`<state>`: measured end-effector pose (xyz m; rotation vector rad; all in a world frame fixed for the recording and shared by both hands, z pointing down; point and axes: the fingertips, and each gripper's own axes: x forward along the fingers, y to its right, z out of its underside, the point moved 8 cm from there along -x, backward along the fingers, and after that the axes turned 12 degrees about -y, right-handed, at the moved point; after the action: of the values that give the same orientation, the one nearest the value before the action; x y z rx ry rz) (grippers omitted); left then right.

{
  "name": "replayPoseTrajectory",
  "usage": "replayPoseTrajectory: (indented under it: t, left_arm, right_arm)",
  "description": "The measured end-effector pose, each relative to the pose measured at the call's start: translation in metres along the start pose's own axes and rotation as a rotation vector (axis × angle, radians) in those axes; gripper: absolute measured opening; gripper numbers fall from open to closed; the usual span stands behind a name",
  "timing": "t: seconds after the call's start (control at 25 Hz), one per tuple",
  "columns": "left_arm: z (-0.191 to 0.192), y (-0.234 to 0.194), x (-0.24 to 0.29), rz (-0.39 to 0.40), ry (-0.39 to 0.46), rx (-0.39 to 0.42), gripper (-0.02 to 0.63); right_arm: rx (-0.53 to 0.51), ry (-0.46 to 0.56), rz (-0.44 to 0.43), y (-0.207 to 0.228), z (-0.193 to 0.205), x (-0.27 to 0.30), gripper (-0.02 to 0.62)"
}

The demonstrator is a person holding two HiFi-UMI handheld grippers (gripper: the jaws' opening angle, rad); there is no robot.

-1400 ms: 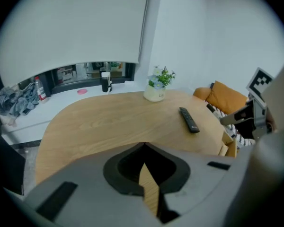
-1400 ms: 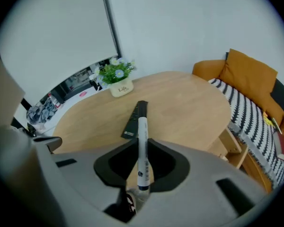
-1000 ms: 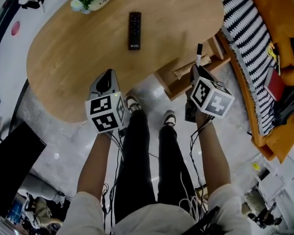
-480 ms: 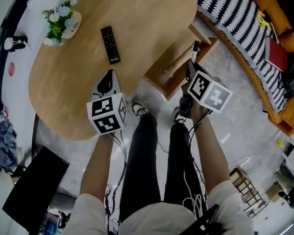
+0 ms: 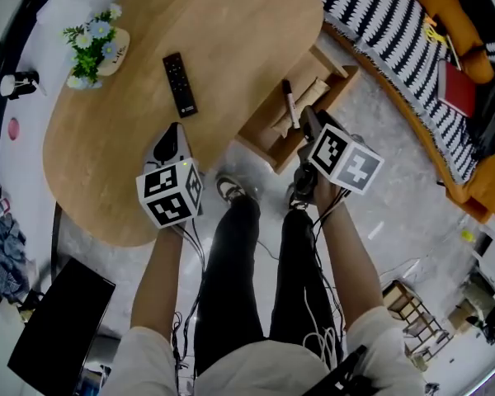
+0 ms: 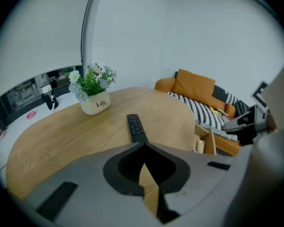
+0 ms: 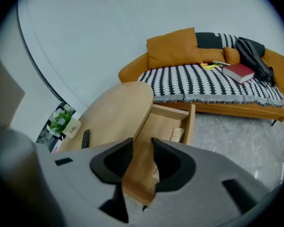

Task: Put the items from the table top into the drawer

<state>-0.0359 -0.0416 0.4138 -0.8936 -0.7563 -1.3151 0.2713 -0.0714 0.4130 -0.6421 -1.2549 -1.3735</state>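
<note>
Black remote (image 5: 180, 84) flat on table (image 5: 231, 23), long axis 11-to-5. Drawer (image 5: 322, 73) open at table's 4 o'clock, marker (image 5: 289, 103) inside.

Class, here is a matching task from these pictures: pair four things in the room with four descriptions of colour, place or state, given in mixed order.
Things:
1 remote control
2 flower pot
3 book
4 drawer

Descriptions:
A red, lying on the sofa
B pulled open
C black, lying on the table top
D white, holding flowers

Pairs: 1-C, 2-D, 3-A, 4-B
</note>
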Motion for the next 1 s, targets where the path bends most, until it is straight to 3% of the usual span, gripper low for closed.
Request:
replayPoseTrajectory:
  t: [0.32,0.72,1.0]
  left_arm:
    - [-0.001,-0.006,0.001,-0.005,0.008,-0.025,0.006]
    - [0.022,-0.075,-0.006,-0.081,-0.002,-0.153,0.005]
    - [0.040,-0.122,-0.012,-0.111,0.001,-0.206,0.005]
  right_arm:
    - [-0.108,-0.027,-0.009,-0.025,-0.002,0.010,0.129]
    - [-0.349,-0.136,-0.098,-0.126,0.019,0.054,0.129]
    - [-0.439,-0.162,-0.140,-0.192,0.029,0.084,0.156]
